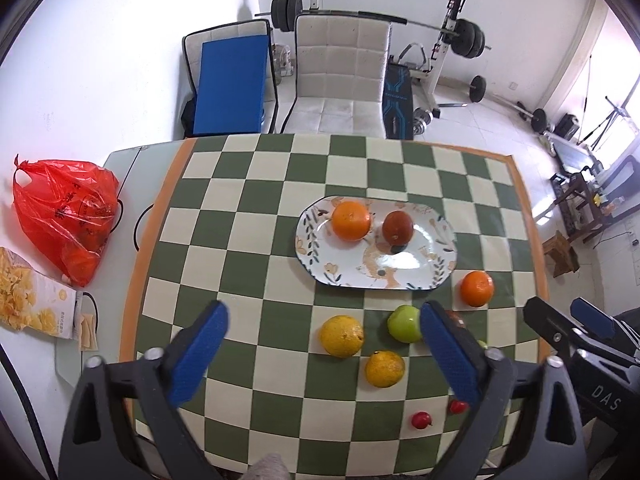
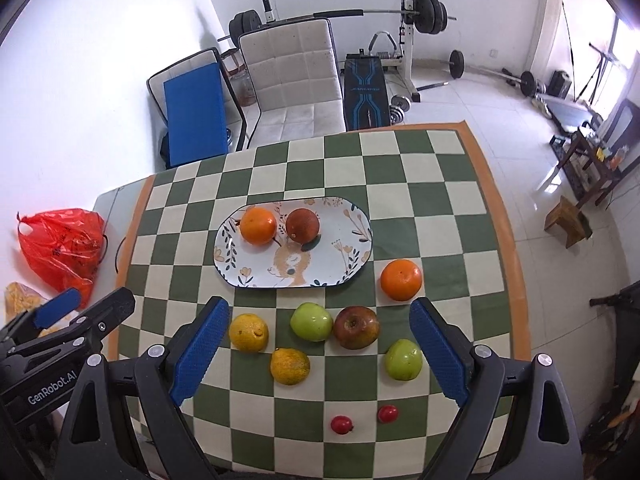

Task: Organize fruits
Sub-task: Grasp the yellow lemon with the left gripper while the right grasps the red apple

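Both grippers up over the checkered cloth [image 2: 440, 184], pointing steeply down. Left gripper [image 1: 324, 316] jaws spread wide, nothing btwn them. Right gripper [image 2: 318, 316] also spread, empty.

Plate [image 2: 352, 256] sits mid-table w/ two fruits on it already: an orange [image 2: 258, 226] on its left part, a dark red-brown round fruit [image 2: 303, 225] just beside it. Rest of plate bare, so room for more.

Still loose on the cloth, near side of plate: another orange [image 2: 401, 280] off the plate's right end, two yellow citrus [image 2: 248, 332] [image 2: 290, 366], two green apples [image 2: 311, 322] [image 2: 403, 360], a reddish-brown apple [image 2: 357, 327] touching the first green one, plus two small red fruits [image 2: 342, 425] [image 2: 387, 414] nearest me.

My read: roughly a quarter done, I'm choosing the next pick. Best bet for my right is the loose orange: stands apart, clean approach. For my left, the left yellow citrus. Come straight down, pads either side at the widest part, squeeze gently since round fruit rolls. Avoid the green/brown apple pair first; they touch, so one finger would nudge the neighbour. Set down on bare plate area, not against the fruit there.
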`<move>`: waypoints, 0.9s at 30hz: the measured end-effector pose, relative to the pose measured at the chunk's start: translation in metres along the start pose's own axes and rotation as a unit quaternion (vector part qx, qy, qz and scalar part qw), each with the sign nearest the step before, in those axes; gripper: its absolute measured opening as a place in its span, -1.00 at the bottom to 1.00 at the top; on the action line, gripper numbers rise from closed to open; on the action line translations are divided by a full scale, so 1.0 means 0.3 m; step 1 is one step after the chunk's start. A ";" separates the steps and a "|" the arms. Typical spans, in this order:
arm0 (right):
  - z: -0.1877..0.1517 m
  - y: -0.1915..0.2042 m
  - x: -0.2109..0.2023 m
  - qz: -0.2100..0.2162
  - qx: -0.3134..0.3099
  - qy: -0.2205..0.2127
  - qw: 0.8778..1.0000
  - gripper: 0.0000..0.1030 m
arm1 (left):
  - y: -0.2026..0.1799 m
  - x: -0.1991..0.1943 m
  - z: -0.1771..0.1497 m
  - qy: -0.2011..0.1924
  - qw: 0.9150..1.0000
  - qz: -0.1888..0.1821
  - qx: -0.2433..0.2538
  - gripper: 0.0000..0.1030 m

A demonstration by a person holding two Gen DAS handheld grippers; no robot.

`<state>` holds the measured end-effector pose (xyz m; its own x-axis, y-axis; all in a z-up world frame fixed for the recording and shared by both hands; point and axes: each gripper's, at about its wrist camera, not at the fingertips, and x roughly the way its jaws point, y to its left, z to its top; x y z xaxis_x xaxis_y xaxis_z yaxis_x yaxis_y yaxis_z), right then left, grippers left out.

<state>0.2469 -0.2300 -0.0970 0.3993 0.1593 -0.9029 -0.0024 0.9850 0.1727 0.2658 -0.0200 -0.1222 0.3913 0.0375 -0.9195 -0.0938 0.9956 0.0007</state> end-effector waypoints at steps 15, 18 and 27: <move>-0.119 -0.234 0.693 0.016 0.074 0.199 0.977 0.43 | -0.023 0.555 -0.086 0.199 0.979 0.026 -0.032 0.99; -0.143 -0.238 0.749 0.007 0.065 0.209 0.976 0.43 | -0.034 0.631 -0.109 0.230 0.972 0.011 -0.043 0.99; -0.145 -0.255 0.849 0.025 0.064 0.214 0.974 0.37 | -0.058 0.764 -0.165 0.275 0.960 -0.020 -0.047 0.84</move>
<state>0.3088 -0.2620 -0.3573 -0.0178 0.2465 -0.9690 0.1136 0.9634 0.2429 0.3118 -0.0331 -0.3525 -0.1431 -0.0773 -0.9867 -0.1816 0.9821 -0.0506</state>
